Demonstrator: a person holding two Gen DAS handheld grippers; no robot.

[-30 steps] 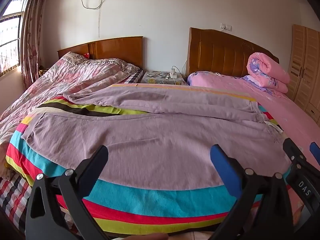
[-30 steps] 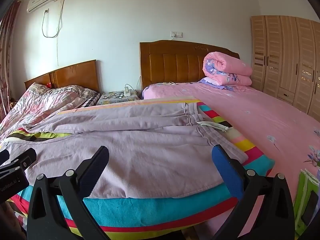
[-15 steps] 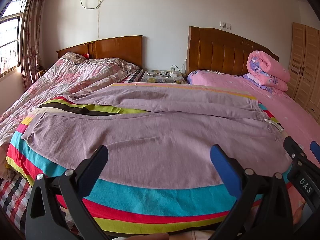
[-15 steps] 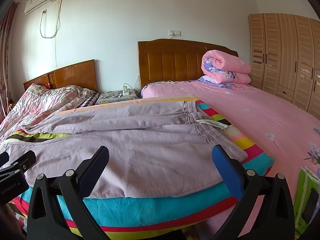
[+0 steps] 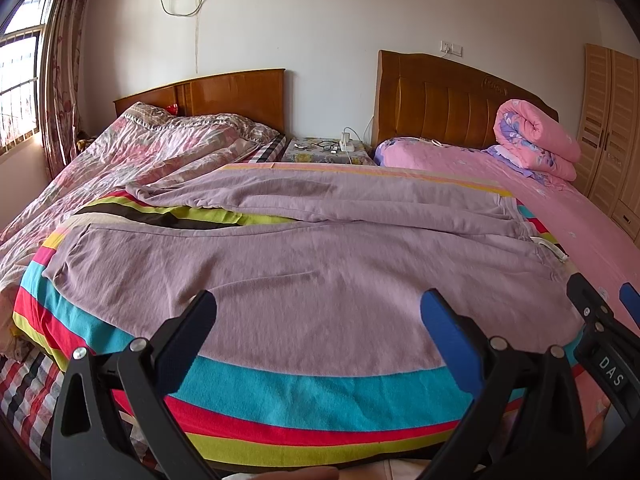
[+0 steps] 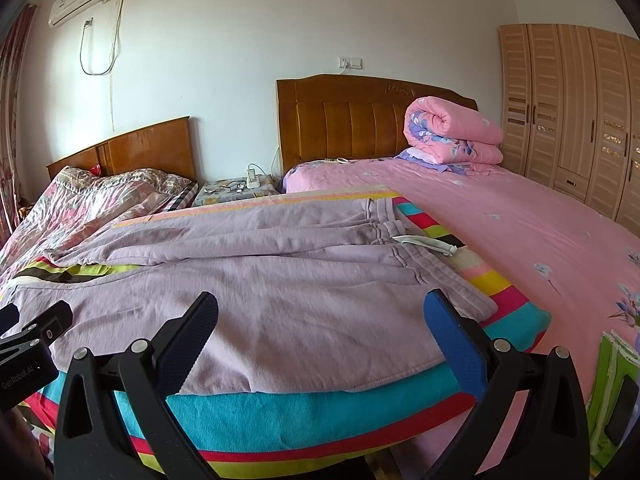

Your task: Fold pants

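1. Our left gripper (image 5: 318, 320) hovers with jaws spread wide, empty, over the near leg.
2. Our right gripper (image 6: 320, 322) likewise gapes wide, near the waistband.
3. We see the lilac pants (image 5: 304, 272) spread flat on a striped blanket (image 5: 304, 396), legs leftward.
4. A rolled pink quilt (image 6: 452, 132) sits by the far headboard.
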